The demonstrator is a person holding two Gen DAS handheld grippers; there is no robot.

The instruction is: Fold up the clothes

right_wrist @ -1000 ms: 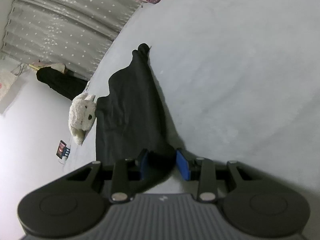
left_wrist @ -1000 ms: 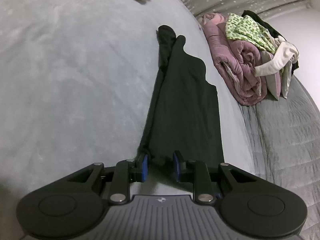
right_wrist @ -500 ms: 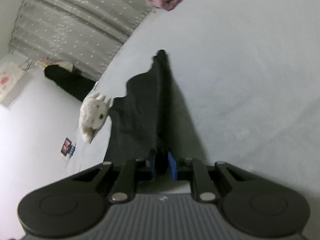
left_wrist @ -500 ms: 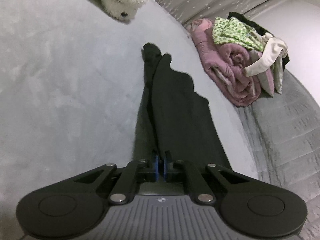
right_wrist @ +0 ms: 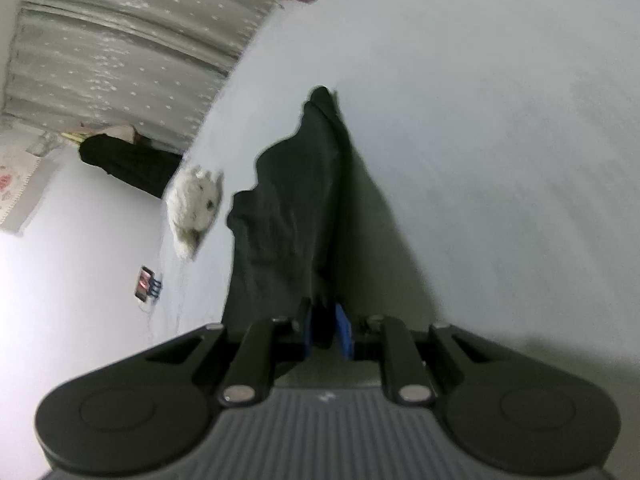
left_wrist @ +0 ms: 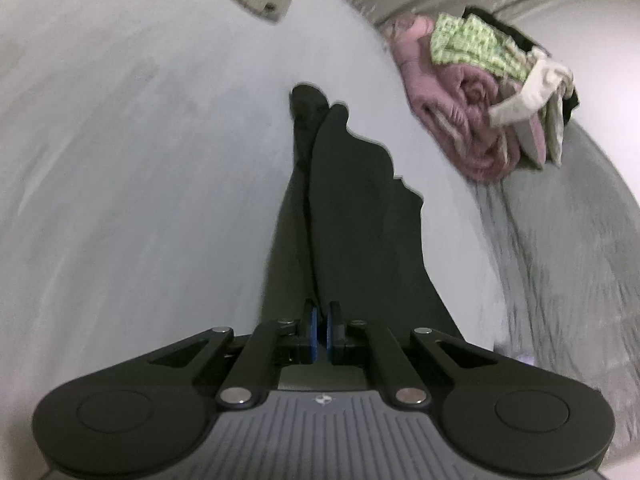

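Left claw [left_wrist: 320,330] is pinching the near edge of the black garment [left_wrist: 360,216] — blue pads [left_wrist: 313,328] nearly together, a thin band of cloth between them. Right claw [right_wrist: 323,330] is gripping another near edge of the same black garment [right_wrist: 296,216]; a thicker bunch of fabric is filling the narrow gap between its pads [right_wrist: 344,330].

The garment is lying stretched out lengthwise on the grey bed [left_wrist: 140,160], running away from both claws and tapering to a bunched tip at the far end. One long side is showing a stepped, uneven outline. Near the claws the cloth is standing up off the bed, casting a shadow beside it in the right wrist view.

Surroundings: a pile of clothes [left_wrist: 484,120] — pink, green-patterned, cream, black pieces — is sitting at the bed edge, well apart from the garment. A white plush toy [right_wrist: 194,210] is lying near the garment's stepped side, not touching. Grey dotted curtain [right_wrist: 120,40] is hanging behind. Both views are slightly blurred.
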